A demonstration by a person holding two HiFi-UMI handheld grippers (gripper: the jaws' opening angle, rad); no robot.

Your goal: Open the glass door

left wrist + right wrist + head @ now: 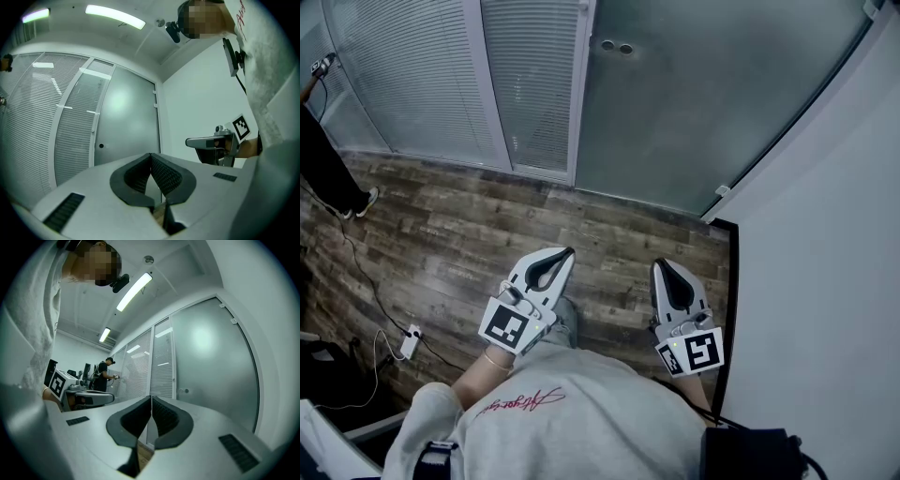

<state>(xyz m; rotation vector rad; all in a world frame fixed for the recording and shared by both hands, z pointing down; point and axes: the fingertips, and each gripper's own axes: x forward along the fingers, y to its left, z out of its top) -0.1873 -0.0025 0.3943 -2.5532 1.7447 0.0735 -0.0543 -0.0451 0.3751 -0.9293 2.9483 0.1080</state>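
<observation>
The frosted glass door (703,103) stands ahead of me in a white frame, with two small round lock fittings (616,46) near its left edge. Both grippers are held level, side by side above the wood floor, well short of the door. My left gripper (567,253) is shut with nothing between its pads. My right gripper (661,265) is shut and empty too. In the left gripper view the closed jaw tips (150,154) point at the door (126,122), and the right gripper (187,142) shows beside them. In the right gripper view the shut tips (151,397) face the door (211,366).
Glass panels with white blinds (422,75) run left of the door. A white wall (825,244) closes the right side. A power strip (410,342) and its cable lie on the floor at left. Another person (101,376) stands by the blinds further off.
</observation>
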